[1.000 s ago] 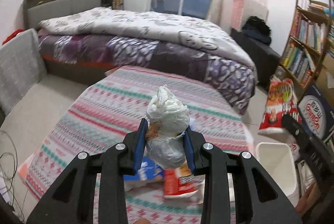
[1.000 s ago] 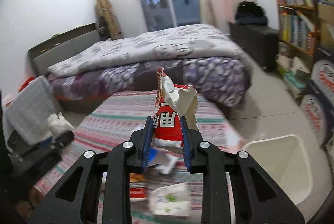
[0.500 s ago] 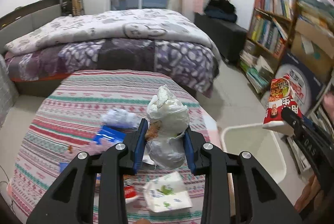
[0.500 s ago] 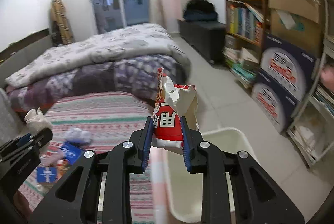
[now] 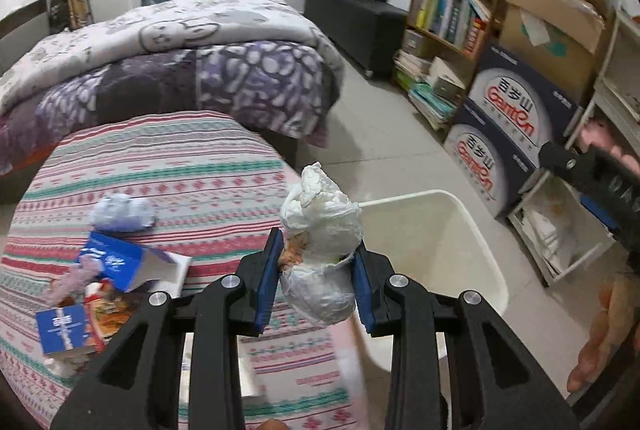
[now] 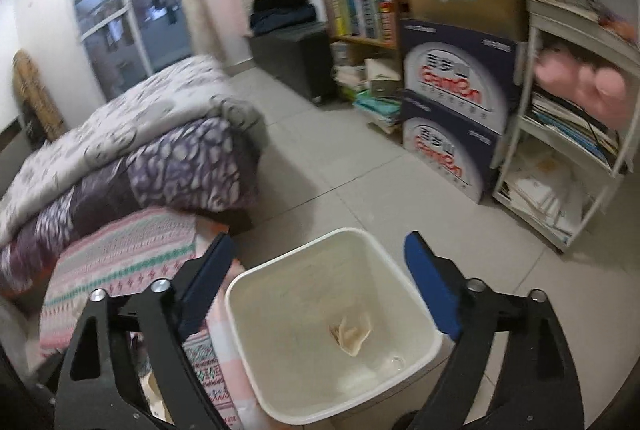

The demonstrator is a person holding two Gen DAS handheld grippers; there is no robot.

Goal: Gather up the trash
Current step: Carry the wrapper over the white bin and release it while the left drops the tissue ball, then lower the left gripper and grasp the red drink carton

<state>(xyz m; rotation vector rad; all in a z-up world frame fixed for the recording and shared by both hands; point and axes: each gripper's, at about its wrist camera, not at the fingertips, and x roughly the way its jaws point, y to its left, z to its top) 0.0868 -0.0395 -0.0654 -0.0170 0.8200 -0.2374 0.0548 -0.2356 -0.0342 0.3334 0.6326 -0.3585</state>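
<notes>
left gripper [image 5: 316,280] clenched on white bag [image 5: 320,242]; right gripper [image 6: 316,286] released over bin [image 6: 304,270]. risk: bag released short lands on bench [image 5: 168,165].

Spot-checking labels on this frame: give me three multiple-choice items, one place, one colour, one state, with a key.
1. Where is the white plastic waste bin?
A. On the bed
B. On the tiled floor beside the striped-cloth table
C. On the bookshelf

2. What colour are the pads of the right gripper?
A. Blue
B. Red
C. Green

3. What state is the left gripper in?
A. Open and empty
B. Shut on a blue carton
C. Shut on the knotted white plastic bag

Key: 1 B, the bin stands on floor tiles against the table's edge. 2 A, blue strips line both fingers. 3 C, both pads press the bag's sides in the left wrist view.
</notes>
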